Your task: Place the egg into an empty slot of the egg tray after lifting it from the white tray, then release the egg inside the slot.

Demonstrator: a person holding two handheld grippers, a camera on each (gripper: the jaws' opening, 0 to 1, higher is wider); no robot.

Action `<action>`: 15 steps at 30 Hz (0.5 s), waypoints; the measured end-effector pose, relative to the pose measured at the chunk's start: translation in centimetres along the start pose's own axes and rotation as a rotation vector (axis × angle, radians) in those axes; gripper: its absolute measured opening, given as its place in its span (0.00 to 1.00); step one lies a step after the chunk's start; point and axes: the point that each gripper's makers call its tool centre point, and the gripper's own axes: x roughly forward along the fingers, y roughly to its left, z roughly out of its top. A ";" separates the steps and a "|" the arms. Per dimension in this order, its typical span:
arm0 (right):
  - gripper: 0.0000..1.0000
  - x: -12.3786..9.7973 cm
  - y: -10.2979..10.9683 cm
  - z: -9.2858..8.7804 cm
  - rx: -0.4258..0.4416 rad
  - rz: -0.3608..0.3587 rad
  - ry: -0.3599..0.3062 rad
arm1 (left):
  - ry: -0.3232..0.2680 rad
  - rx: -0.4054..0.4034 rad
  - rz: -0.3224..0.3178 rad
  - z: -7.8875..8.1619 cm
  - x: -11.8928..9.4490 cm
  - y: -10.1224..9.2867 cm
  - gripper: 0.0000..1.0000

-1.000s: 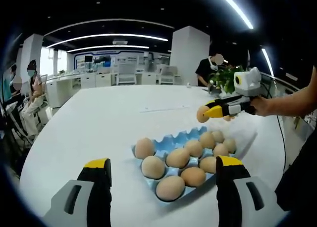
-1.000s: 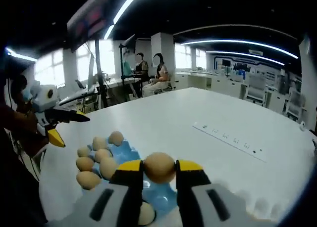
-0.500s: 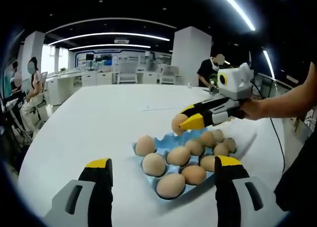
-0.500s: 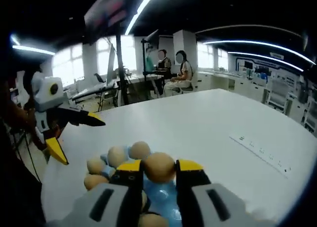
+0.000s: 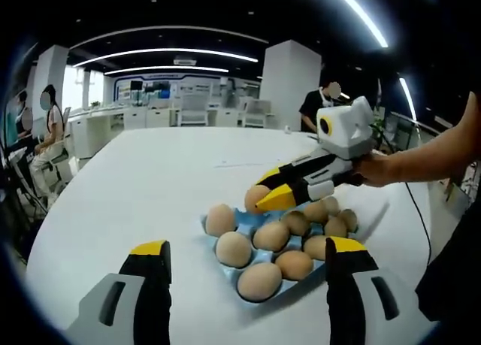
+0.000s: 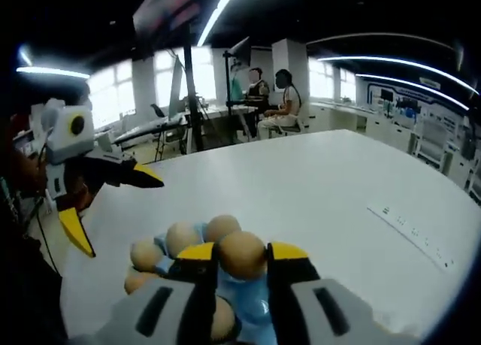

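Note:
A blue egg tray (image 5: 252, 219) holding several brown eggs lies on the white table in the left gripper view. My right gripper (image 5: 267, 194) reaches in from the right, shut on a brown egg (image 5: 255, 198) just above the tray's far edge, beside the far-left egg. In the right gripper view the held egg (image 6: 242, 254) sits between my yellow-tipped jaws, right over the blue tray (image 6: 251, 307) and its eggs. My left gripper (image 5: 246, 249) stands open in front of the tray with nothing between its fingers. The left gripper (image 6: 114, 213) also hangs open at the left of the right gripper view.
The round white table (image 5: 150, 180) stretches wide beyond the tray. A power strip (image 6: 409, 236) lies on it further out. A person's hand (image 5: 374, 169) holds the right gripper. People sit at desks in the background (image 6: 274, 104).
My right gripper has carried the egg leftward and lower, from beyond the tray's right end to just over its far-left part. The left gripper has stayed open and nearly still.

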 end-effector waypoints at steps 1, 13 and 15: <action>0.25 0.1 0.0 -0.1 0.000 0.002 0.004 | 0.001 0.001 0.000 0.0 0.0 0.0 0.85; 0.25 1.2 0.4 -0.8 -0.002 0.031 0.040 | 0.004 0.003 -0.002 -0.1 0.1 0.1 0.84; 0.25 1.4 0.4 -0.9 -0.004 0.034 0.045 | 0.004 0.002 -0.002 0.0 0.1 0.1 0.84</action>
